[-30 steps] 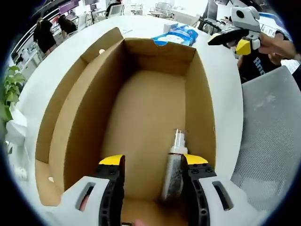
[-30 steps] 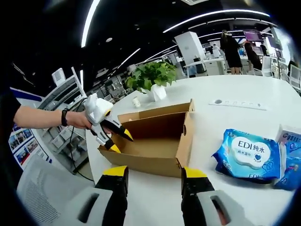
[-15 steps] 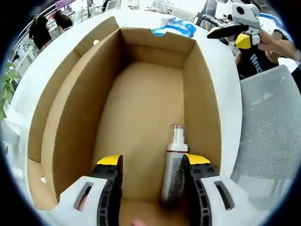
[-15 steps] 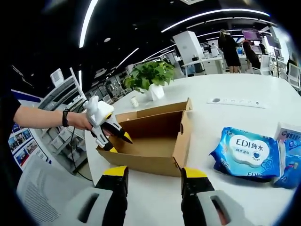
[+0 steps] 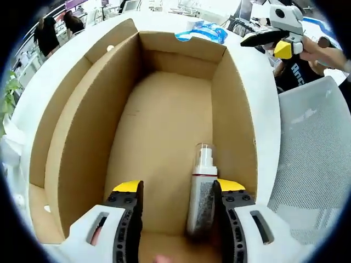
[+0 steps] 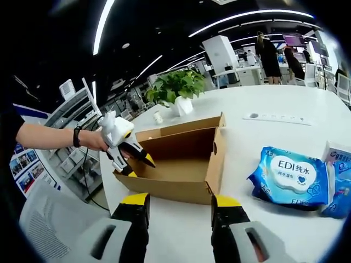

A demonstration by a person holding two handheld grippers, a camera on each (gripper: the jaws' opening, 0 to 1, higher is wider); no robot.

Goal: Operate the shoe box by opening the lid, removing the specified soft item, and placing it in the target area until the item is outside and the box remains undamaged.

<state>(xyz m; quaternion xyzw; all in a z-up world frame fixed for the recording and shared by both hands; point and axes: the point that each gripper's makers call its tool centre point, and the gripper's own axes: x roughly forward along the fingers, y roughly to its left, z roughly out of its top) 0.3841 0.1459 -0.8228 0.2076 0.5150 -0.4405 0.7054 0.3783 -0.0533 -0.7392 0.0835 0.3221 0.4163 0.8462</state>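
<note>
My left gripper (image 5: 174, 189): jaws wide apart inside the open brown cardboard shoe box (image 5: 77, 126), gripping nothing | clear-capped spray bottle (image 5: 201, 192) lying against my right-hand jaw | my right gripper (image 6: 174, 204): jaws apart, empty, above white table (image 6: 263, 129).

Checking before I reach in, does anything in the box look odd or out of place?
Yes. The box holds a hard spray bottle, lying against its right wall, rather than a soft item. The wipes already lie outside on the table.
</note>
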